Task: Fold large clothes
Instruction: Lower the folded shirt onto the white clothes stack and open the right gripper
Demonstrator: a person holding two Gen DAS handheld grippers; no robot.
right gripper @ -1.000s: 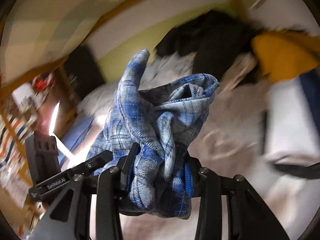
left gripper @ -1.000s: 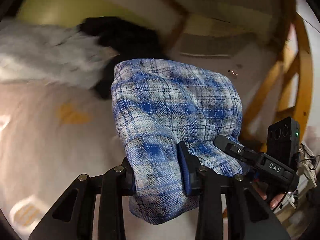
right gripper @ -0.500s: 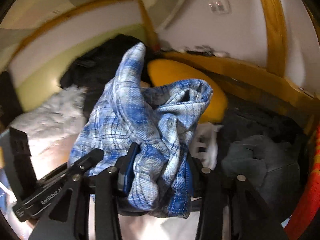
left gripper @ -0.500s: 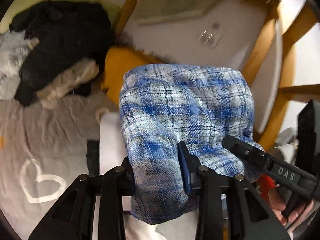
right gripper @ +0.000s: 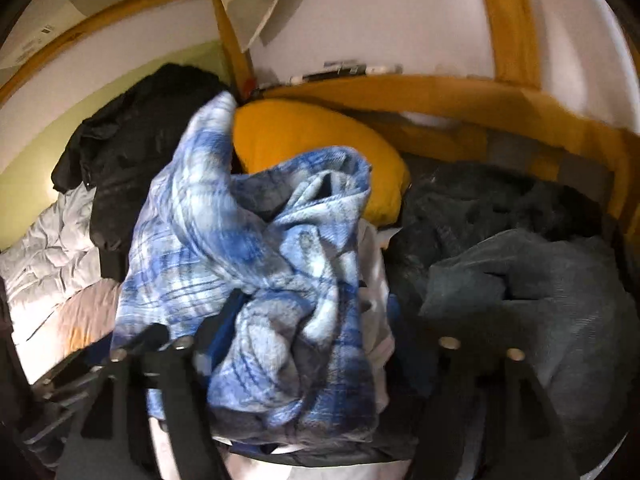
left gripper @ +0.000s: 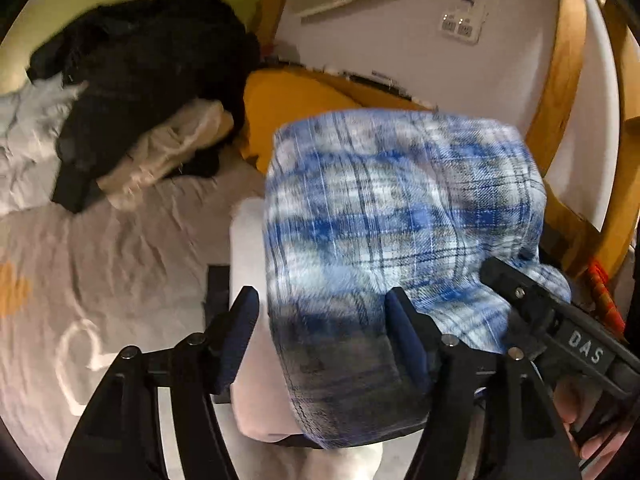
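The folded blue plaid shirt (left gripper: 400, 208) hangs blurred between the jaws of my left gripper (left gripper: 320, 320), which are opening. Its left pad stands clear of the cloth and its right pad still brushes it. In the right wrist view the same shirt (right gripper: 256, 248) bulges, loosely bunched, between the jaws of my right gripper (right gripper: 320, 332). Those jaws are opening too and stand wide apart, off the cloth. The shirt sits over a white folded garment (left gripper: 248, 280). The right gripper's body (left gripper: 560, 332), held by a hand, shows at the lower right of the left wrist view.
A black jacket (left gripper: 152, 64) and a beige garment (left gripper: 168, 152) lie heaped on the pale bed sheet (left gripper: 100, 260). A yellow pillow (right gripper: 320, 148) rests against the wooden bed frame (right gripper: 440, 96). Dark grey clothes (right gripper: 520, 280) lie to the right and a white quilt (right gripper: 52, 248) to the left.
Both grippers' jaws have spread apart and let go of the plaid shirt, which now sags blurred between them. Both views swung from the open bed towards the pillow and frame.
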